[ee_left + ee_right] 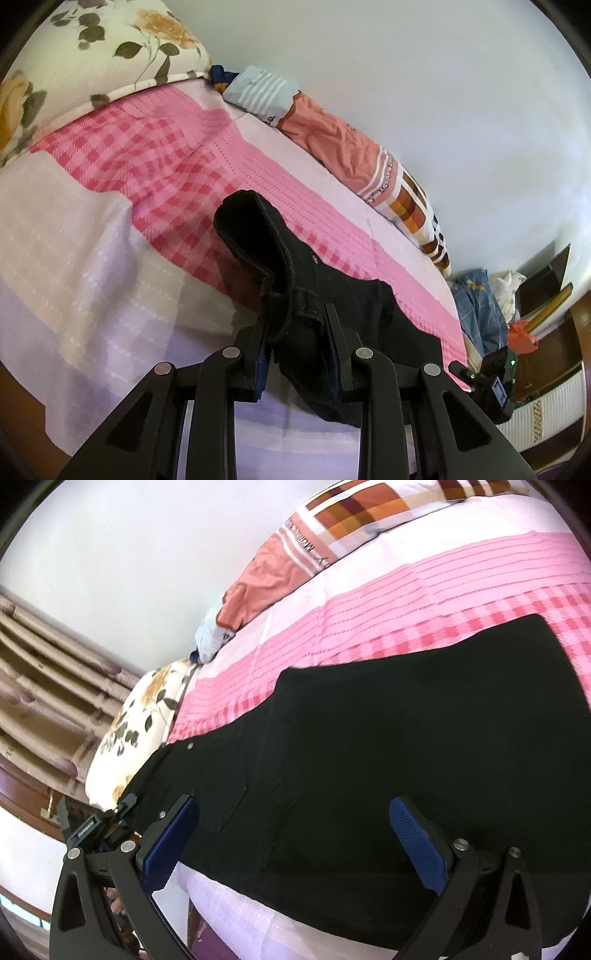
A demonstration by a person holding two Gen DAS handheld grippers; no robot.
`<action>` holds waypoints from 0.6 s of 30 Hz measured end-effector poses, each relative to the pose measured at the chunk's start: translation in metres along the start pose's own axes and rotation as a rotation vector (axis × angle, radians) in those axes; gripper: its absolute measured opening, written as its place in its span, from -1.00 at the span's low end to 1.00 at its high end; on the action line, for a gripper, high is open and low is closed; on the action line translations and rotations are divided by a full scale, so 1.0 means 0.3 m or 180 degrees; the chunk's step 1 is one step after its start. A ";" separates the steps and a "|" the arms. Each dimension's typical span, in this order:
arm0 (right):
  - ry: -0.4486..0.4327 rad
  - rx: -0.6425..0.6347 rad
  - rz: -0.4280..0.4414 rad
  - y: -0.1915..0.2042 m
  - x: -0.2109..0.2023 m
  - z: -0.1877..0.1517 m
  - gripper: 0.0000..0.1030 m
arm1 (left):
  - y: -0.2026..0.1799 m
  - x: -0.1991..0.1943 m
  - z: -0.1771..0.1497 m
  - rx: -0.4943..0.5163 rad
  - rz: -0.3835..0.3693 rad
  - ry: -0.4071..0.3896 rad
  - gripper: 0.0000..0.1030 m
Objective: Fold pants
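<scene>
Two claws work the black pants [388, 746] spread lengthwise on the pink checked bedspread [177, 158]: the left claw [297, 354] pinches a bunched end lifted off the bed, while the right claw [295, 834] hovers wide open and empty over the flat middle.

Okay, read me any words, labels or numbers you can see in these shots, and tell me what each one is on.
"Mo..." on a white stripe of the orange patterned bedding: partly legible, the rest too blurred.
Small white label on the left gripper's camera mount: too small to read.
Black pants: no readable text.
</scene>
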State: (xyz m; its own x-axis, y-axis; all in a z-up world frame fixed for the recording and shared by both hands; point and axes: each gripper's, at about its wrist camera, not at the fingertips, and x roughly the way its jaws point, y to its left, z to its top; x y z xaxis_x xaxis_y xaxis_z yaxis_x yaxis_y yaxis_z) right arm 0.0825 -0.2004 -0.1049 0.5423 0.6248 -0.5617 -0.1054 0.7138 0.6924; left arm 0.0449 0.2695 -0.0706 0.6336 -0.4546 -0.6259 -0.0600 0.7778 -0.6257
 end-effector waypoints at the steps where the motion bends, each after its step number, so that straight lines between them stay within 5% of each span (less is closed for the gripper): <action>1: -0.0018 0.0023 0.0005 -0.009 -0.009 0.005 0.98 | -0.014 -0.001 0.005 0.0012 0.0003 -0.0003 -0.49; 18: -0.0272 0.0351 0.0004 -0.158 -0.177 0.029 0.98 | -0.366 0.026 0.043 0.0612 -0.0178 -0.0049 -0.49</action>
State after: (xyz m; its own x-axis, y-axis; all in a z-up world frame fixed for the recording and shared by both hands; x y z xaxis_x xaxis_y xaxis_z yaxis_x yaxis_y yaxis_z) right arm 0.0659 -0.2702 -0.1038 0.6117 0.5932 -0.5234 -0.0163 0.6709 0.7413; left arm 0.0664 0.1861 -0.0007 0.6437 -0.4940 -0.5845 0.1232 0.8207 -0.5580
